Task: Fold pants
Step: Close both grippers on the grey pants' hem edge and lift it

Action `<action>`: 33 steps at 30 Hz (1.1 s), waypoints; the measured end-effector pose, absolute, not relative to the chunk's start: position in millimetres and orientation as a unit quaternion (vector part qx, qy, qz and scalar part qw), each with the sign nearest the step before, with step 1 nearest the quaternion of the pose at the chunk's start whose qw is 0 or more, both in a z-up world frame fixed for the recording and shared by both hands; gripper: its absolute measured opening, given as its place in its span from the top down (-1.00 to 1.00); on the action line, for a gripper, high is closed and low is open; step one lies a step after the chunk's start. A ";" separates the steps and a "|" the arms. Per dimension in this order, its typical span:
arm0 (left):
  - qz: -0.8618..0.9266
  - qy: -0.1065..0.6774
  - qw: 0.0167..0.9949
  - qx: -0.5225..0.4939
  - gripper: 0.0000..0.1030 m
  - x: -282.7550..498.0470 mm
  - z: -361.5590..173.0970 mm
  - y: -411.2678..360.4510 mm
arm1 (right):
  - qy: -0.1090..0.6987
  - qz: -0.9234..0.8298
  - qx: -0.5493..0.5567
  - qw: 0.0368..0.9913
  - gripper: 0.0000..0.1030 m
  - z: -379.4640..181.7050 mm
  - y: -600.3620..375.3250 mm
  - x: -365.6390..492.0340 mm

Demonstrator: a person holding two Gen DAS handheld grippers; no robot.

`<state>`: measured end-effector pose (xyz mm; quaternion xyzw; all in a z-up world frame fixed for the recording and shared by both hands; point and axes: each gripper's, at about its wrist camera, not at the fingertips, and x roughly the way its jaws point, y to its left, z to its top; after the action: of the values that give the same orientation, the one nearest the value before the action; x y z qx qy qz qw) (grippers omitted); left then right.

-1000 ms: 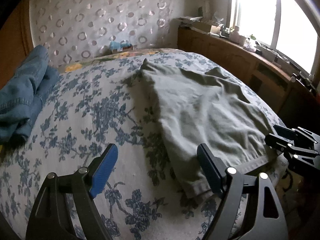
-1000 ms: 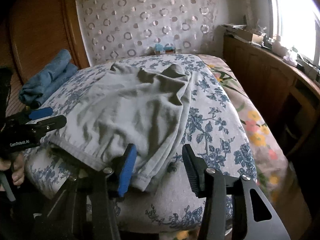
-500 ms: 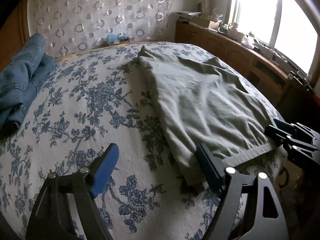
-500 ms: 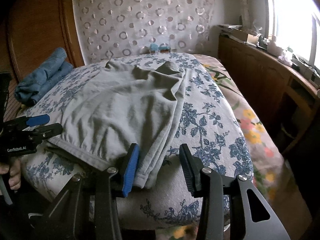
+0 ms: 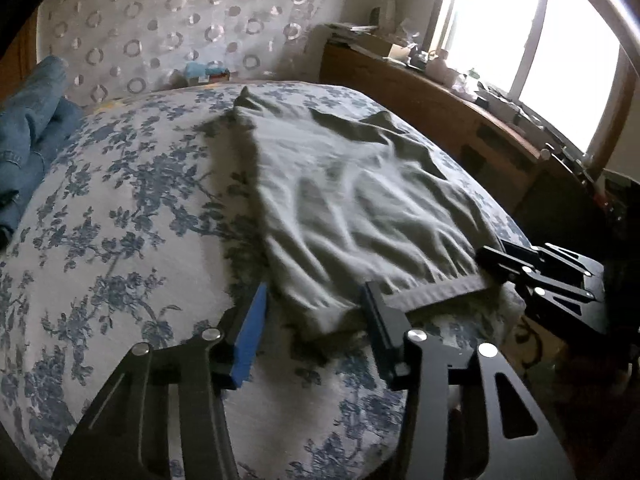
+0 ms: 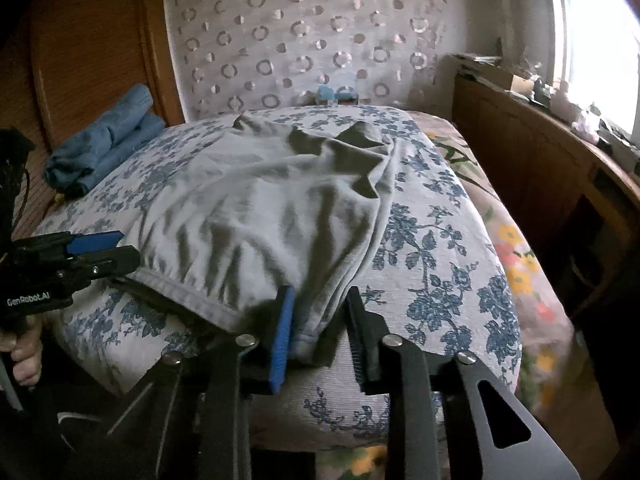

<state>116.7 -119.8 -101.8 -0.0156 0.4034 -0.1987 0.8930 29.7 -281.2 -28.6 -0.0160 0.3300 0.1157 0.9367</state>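
Grey-green pants (image 5: 360, 200) lie spread on the blue-flowered bedcover (image 5: 120, 220), waistband toward me. My left gripper (image 5: 314, 304) straddles the waistband's left corner, jaws closing, with a gap still showing beside the blue pad. In the right wrist view the pants (image 6: 260, 220) reach the bed's near edge, where my right gripper (image 6: 320, 312) has the folded right corner between its closing jaws; the cloth hangs loose, not pinched. The right gripper (image 5: 496, 268) also appears at the far end of the waistband, and the left gripper (image 6: 108, 248) at the left.
Folded blue jeans (image 5: 28, 132) rest at the bed's far left, by a wooden panel (image 6: 92, 48). A cluttered wooden shelf (image 5: 440, 96) runs along the right under a bright window. A person's hand (image 6: 20, 352) holds the left gripper's handle.
Both grippers' jaws have narrowed. The left gripper edged right onto the waistband corner, which now lies between its fingers. The right gripper stayed at its corner.
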 end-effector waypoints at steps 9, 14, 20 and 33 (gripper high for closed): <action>-0.211 0.411 0.886 -0.032 0.79 118.8 -101.3 -119.1 | 0.327 0.140 0.001 0.935 0.83 -28.9 -284.2 33.7; -0.224 0.396 0.890 -0.032 0.87 111.2 -84.0 -117.7 | 0.312 0.155 0.027 0.937 0.84 -19.6 -292.5 31.7; -0.237 0.352 0.905 -0.031 0.87 99.7 -37.7 -112.3 | 0.277 0.166 0.028 0.946 0.85 11.1 -296.3 21.9; -0.230 0.257 0.938 -0.018 0.88 86.1 61.9 -81.5 | 0.185 0.199 -0.011 0.962 0.85 106.7 -275.9 0.6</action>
<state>86.1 -81.5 61.9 -0.0179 0.2570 -0.2303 0.9384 0.6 -275.9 106.7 -0.0113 0.1853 0.1995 0.9622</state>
